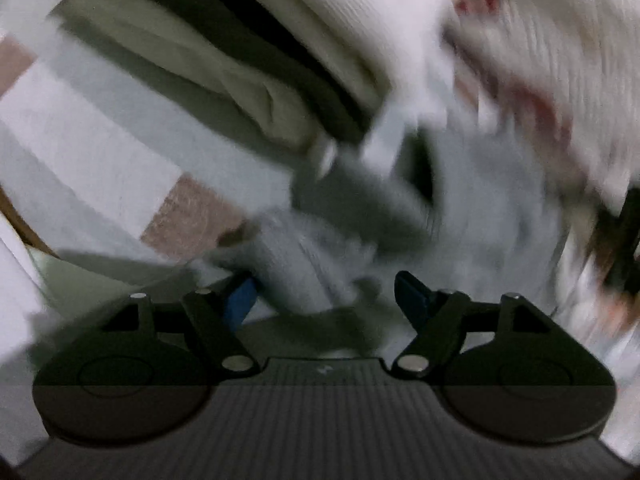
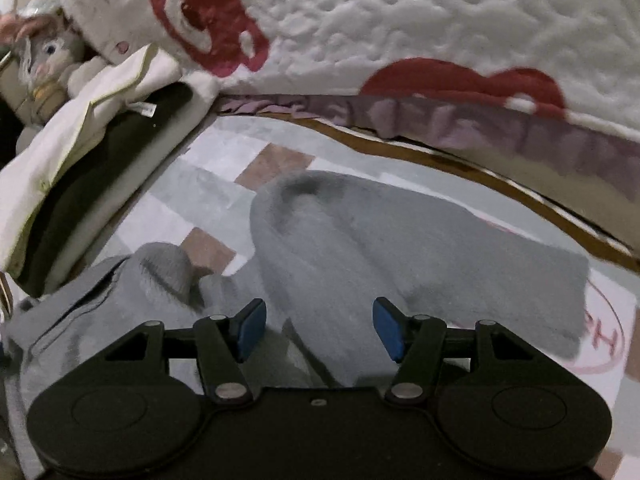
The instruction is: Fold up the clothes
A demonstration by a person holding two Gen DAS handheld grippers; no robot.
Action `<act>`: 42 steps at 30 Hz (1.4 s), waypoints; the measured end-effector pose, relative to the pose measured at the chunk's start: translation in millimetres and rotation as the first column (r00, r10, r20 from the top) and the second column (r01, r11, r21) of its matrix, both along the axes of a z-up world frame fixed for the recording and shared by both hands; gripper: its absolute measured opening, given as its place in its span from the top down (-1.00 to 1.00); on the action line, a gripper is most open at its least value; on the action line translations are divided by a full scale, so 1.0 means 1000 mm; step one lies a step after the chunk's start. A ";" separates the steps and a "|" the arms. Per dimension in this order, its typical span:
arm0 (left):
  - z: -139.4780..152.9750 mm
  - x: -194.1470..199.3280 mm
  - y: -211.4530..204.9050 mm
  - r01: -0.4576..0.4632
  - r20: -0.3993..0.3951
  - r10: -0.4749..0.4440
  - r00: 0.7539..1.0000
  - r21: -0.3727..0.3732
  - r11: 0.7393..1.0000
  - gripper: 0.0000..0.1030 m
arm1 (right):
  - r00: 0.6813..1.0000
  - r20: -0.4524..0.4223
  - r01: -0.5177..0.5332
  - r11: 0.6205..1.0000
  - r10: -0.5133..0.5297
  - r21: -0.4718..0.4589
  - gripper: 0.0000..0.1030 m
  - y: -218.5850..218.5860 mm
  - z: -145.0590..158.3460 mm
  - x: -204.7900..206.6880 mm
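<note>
Right wrist view: grey garment (image 2: 400, 248) rumpled on checked mat, right gripper (image 2: 318, 330) jaws wide above near edge. Left gripper (image 1: 324, 300) jaws wide, blurred. Likely mid-fold; next, pinch hem.

Soft, matt grey knit garment (image 2: 400, 248) with ribbed cuff, on smooth checked cloth sheet (image 2: 224, 160). Quilted, puckered white coverlet (image 2: 400, 12) with red patches. Matt black plastic right gripper (image 2: 319, 330) with blue rubbery pads (image 2: 250, 330) and bright metal pins. Plush toy (image 2: 48, 56), fuzzy.
</note>
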State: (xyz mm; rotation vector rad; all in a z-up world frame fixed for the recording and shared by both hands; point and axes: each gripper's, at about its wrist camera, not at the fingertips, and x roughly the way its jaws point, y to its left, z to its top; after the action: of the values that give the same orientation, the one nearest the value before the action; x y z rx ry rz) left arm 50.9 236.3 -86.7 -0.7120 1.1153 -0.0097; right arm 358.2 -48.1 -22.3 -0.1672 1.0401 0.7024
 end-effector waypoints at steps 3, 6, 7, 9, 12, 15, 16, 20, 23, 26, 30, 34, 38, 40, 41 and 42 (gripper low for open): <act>-0.004 0.005 -0.017 0.048 -0.046 -0.042 0.998 0.142 0.989 -0.48 | 0.997 0.069 -0.024 0.997 0.029 -0.078 -0.34 0.014 -0.011 0.003; -0.012 0.004 -0.030 0.077 -0.091 -0.059 0.994 0.211 0.975 -0.49 | 0.989 0.123 -0.064 0.988 0.081 -0.137 -0.60 0.021 -0.023 -0.002; -0.015 0.003 -0.032 0.070 -0.112 -0.048 0.993 0.197 0.978 -0.55 | 0.987 0.134 -0.070 0.986 0.091 -0.154 -0.63 0.021 -0.027 -0.003; -0.020 0.002 -0.030 0.052 -0.121 -0.036 0.992 0.127 0.991 -0.77 | 0.989 0.131 -0.052 0.988 0.072 -0.144 -0.76 0.017 -0.035 -0.005; -0.019 0.004 -0.023 0.018 -0.131 -0.011 0.991 0.053 0.998 -0.83 | 0.989 0.147 -0.011 0.993 0.028 -0.115 -0.80 0.013 -0.043 -0.008; -0.018 0.008 -0.032 0.036 -0.089 -0.025 0.996 0.125 0.992 -0.83 | 0.970 0.229 -0.052 0.989 0.083 -0.136 -0.06 0.025 -0.046 -0.023; -0.017 0.008 -0.037 0.039 -0.066 -0.029 0.997 0.160 0.986 -0.76 | 0.970 0.226 -0.064 0.991 0.089 -0.114 0.31 0.028 -0.043 -0.029; -0.008 0.004 -0.065 0.131 0.007 -0.145 0.989 0.388 0.912 0.42 | 0.915 0.392 -0.036 0.988 0.093 -0.149 0.55 0.025 -0.016 -0.065; 0.002 -0.006 -0.079 0.173 0.054 -0.231 0.971 0.503 0.847 0.63 | 0.867 0.498 0.092 0.991 -0.032 -0.097 0.59 -0.013 0.021 -0.076; 0.018 -0.010 -0.081 0.181 0.100 -0.280 0.955 0.552 0.814 0.68 | 0.793 0.586 0.221 0.975 -0.166 -0.023 0.63 -0.054 0.059 -0.086; 0.047 -0.009 -0.097 0.166 0.183 -0.353 0.918 0.631 0.758 0.70 | 0.726 0.653 0.285 0.958 -0.216 -0.001 0.65 -0.105 0.100 -0.110; 0.080 -0.008 -0.112 0.147 0.271 -0.405 0.873 0.646 0.749 0.74 | 0.717 0.665 0.296 0.955 -0.210 -0.018 0.66 -0.144 0.132 -0.148; 0.100 -0.016 -0.133 0.164 0.317 -0.465 0.827 0.655 0.738 0.75 | 0.664 0.702 0.355 0.935 -0.258 0.007 0.71 -0.181 0.160 -0.204; 0.105 -0.018 -0.141 0.185 0.327 -0.479 0.815 0.636 0.749 0.76 | 0.614 0.717 0.414 0.908 -0.329 0.062 0.76 -0.203 0.173 -0.232; 0.107 -0.021 -0.142 0.196 0.334 -0.483 0.809 0.622 0.758 0.76 | 0.589 0.718 0.451 0.888 -0.371 0.089 0.82 -0.215 0.177 -0.245; 0.109 -0.024 -0.143 0.208 0.341 -0.487 0.804 0.607 0.767 0.76 | 0.562 0.716 0.489 0.865 -0.413 0.115 0.83 -0.227 0.179 -0.258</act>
State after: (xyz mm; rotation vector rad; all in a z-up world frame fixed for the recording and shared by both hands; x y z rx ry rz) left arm 26.6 93.0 22.6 0.0478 0.6927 -0.1857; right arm 100.4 -274.7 156.9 -0.2259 0.2990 0.0595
